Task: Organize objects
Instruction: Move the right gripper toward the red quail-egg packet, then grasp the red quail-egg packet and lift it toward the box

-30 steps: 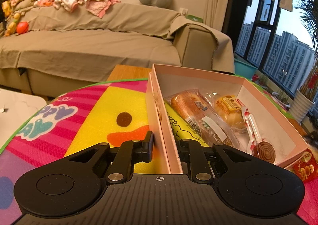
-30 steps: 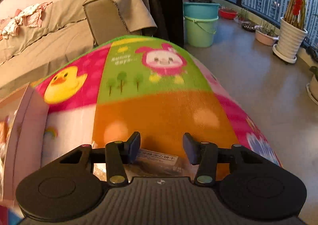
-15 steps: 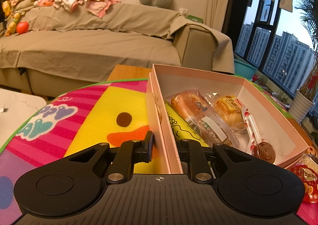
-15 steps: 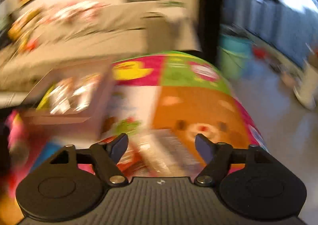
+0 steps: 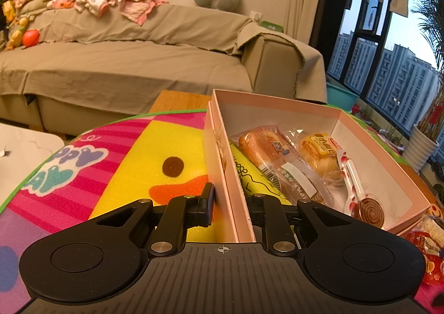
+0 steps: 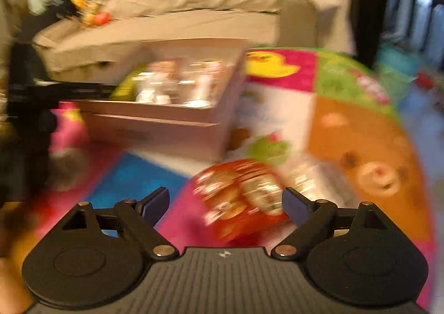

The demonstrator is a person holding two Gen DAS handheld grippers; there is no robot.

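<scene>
Left tongs [image 5: 229, 203] clamped on near wall of pink box [image 5: 374, 144], one finger outside, one inside. Box on cartoon-print mat [image 5: 116, 164] covering the tabletop; inside: wrapped bread [image 5: 266, 150], yellow snack pack [image 5: 319, 147], swirl lollipop [image 5: 370, 214]. Right tongs [image 6: 224, 203] spread wide, jaws just opening, pads touching nothing. Red snack bag [image 6: 241, 197] on mat between them, at 12 o'clock; view blurred. Box at 11 o'clock beyond.

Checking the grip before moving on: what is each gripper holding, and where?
The left gripper clamps the pink box by its near side wall. The right gripper, jaws just opened, holds nothing.
</scene>
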